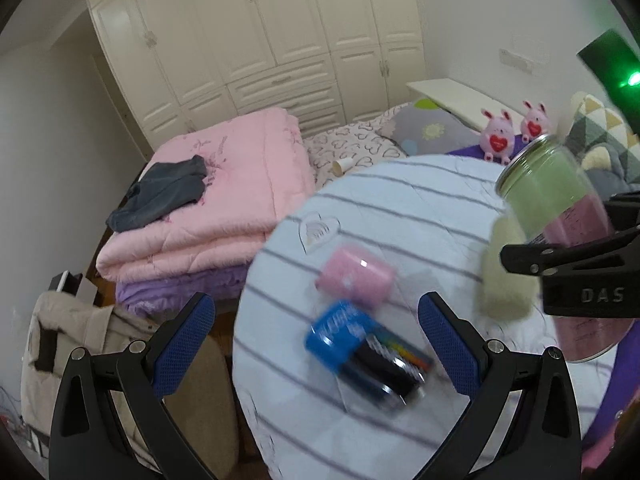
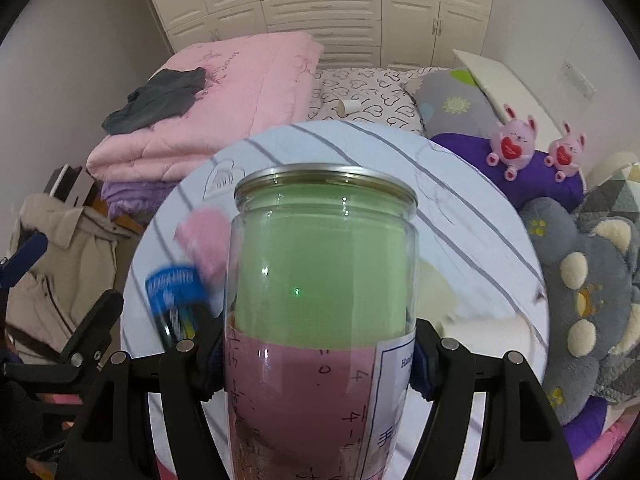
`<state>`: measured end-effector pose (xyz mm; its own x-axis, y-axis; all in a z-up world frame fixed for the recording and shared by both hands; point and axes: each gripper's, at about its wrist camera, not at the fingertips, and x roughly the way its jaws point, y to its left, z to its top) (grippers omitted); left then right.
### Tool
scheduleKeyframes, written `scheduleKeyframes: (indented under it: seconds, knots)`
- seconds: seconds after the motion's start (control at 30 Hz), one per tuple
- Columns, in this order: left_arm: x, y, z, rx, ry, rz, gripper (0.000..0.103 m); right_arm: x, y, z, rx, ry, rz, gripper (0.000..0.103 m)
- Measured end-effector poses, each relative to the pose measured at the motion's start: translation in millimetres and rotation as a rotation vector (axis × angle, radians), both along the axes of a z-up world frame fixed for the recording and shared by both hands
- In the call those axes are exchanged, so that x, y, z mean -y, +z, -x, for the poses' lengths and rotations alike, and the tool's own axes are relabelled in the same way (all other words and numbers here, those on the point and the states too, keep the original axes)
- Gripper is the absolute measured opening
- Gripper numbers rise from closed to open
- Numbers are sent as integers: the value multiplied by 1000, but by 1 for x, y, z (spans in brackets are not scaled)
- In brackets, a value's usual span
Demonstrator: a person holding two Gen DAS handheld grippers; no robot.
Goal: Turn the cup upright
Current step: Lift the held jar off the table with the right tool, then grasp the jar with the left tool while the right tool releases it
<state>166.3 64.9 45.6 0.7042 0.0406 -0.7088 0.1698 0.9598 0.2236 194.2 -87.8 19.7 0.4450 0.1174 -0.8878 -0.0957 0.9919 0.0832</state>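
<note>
A clear plastic cup (image 2: 320, 300) with a metal rim and green and pink paper inside fills the right wrist view. My right gripper (image 2: 316, 356) is shut on its lower body and holds it above the round striped table (image 2: 472, 208). The cup also shows at the right of the left wrist view (image 1: 556, 200), tilted, rim up and to the left. My left gripper (image 1: 316, 320) is open and empty, low over the table with its blue pads (image 1: 180, 340) apart.
A pink roll (image 1: 356, 276), a blue and black can (image 1: 368, 352) lying on its side and a pale yellow roll (image 1: 504, 272) lie on the table. Behind are a bed with a folded pink quilt (image 1: 208, 200), pink plush toys (image 1: 498, 136) and a white wardrobe (image 1: 260, 32).
</note>
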Motion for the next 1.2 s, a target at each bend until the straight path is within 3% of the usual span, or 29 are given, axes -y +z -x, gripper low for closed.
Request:
scheduleKeyframes:
  seconds: [0.23,0.5,0.83,0.97,1.2]
  knots:
    - [17,-25,61,-32,2,9,103,11,-13,61,-20,32,37,70]
    - [26,-71,100,-112,36,40,103,20,-58,111,-107,53,53,70]
    - [22,-89,107,-160,69,45,103,15,-98,114,-211,103,68,71]
    - [21,-85,107,-152,68,44,103,16,-91,111,-175,92,122,79]
    - [16,-79,107,-144,72,61,103,22,-75,106,-143,92,114,79]
